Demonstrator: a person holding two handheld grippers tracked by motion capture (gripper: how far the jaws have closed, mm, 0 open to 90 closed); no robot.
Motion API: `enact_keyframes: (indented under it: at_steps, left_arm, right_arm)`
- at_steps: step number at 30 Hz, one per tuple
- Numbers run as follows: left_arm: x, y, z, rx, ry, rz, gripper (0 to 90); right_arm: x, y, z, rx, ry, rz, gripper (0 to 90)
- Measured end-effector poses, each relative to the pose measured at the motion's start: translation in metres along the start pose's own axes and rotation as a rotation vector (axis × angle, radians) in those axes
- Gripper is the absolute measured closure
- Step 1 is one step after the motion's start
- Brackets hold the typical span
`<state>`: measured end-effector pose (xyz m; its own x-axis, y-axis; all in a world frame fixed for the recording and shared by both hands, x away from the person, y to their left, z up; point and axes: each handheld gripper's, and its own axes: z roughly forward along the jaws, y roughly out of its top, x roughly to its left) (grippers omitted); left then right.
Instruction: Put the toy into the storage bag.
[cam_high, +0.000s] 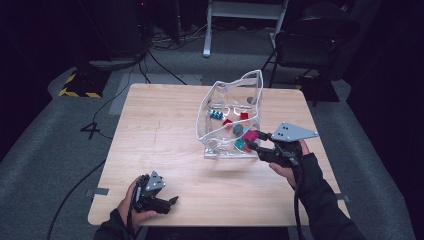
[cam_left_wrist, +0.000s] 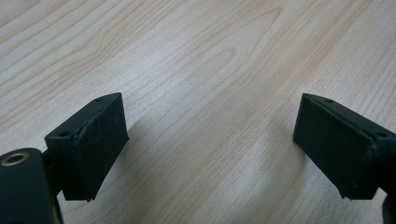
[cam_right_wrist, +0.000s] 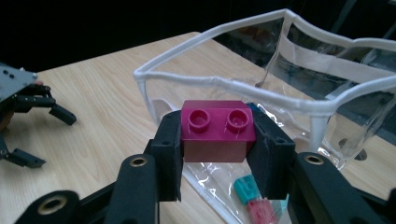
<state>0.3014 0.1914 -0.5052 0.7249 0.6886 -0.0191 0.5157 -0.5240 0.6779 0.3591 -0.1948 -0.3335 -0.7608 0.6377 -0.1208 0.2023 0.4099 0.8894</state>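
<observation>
A magenta two-stud brick is clamped between the jaws of my right gripper, studs up, just outside the near rim of a clear plastic bag with a white edge. From above, the right gripper holds the magenta brick at the bag front right corner. Inside the bag lie several small bricks, among them a blue one, a red one and a teal one. My left gripper rests open near the table's front edge, with bare wood between its pads.
The wooden table has free room on its left half. My left gripper lies far off at the left in the right gripper view. A chair and cables sit on the grey floor beyond the table.
</observation>
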Motion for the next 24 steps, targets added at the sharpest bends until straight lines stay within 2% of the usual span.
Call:
enact_keyframes:
  at_steps: [14,24]
  left_arm:
    - [0.0,0.0,0.0,0.0,0.0,0.0,10.1]
    - [0.0,0.0,0.0,0.0,0.0,0.0,10.2]
  right_arm:
    - [-0.012,0.027,0.015,-0.02,-0.043,0.007,59.2]
    - [-0.02,0.043,0.034,-0.001,-0.09,0.001,59.2]
